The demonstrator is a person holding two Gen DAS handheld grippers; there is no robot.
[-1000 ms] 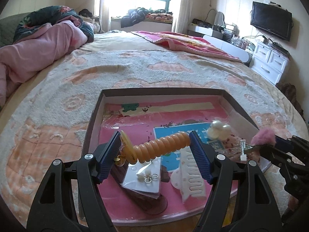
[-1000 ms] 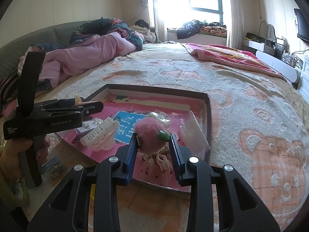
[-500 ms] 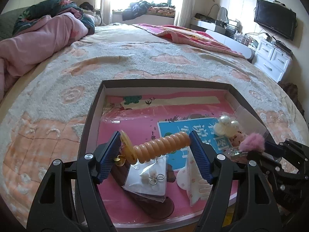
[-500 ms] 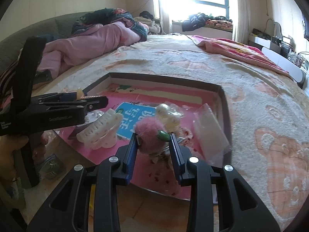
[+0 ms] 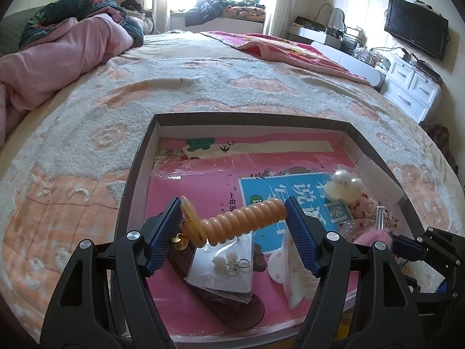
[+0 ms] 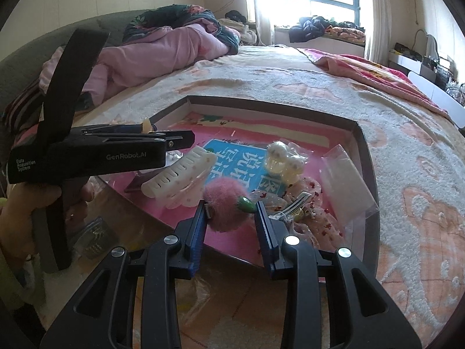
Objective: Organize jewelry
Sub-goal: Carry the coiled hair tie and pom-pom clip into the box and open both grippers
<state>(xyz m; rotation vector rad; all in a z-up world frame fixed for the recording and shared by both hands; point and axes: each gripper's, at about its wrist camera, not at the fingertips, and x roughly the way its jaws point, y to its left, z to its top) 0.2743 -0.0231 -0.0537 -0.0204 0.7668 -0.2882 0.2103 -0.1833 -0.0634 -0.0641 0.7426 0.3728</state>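
1. Jewelry is lying in a shallow dark-rimmed tray (image 5: 136, 174) that is resting on the bed (image 5: 203, 87).
2. The left gripper (image 5: 232, 226) is clamping an orange spiral hair tie (image 5: 244, 222) lengthwise between its two blue pads (image 5: 299, 241), above the near part of the tray.
3. The right gripper (image 6: 231, 218) is pinching a pink fluffy pompom (image 6: 225, 200) with a green tip, its tongs standing narrow on either side of it, over the near edge of the tray.
4. A white claw clip (image 6: 180, 174) is lying on the pink tray floor, left of the pompom in the right wrist view.
5. A cream pearl-like ornament (image 6: 280, 157) is sitting farther in, near a blue printed panel (image 6: 232, 160).
6. A clear plastic bag (image 6: 345, 180) is leaning against the right tray wall.
7. A small packet with earrings (image 5: 229, 264) is lying below the spiral hair tie in the left wrist view.
8. A pink quilt (image 6: 162, 49) is lying heaped at the far left of the bed.
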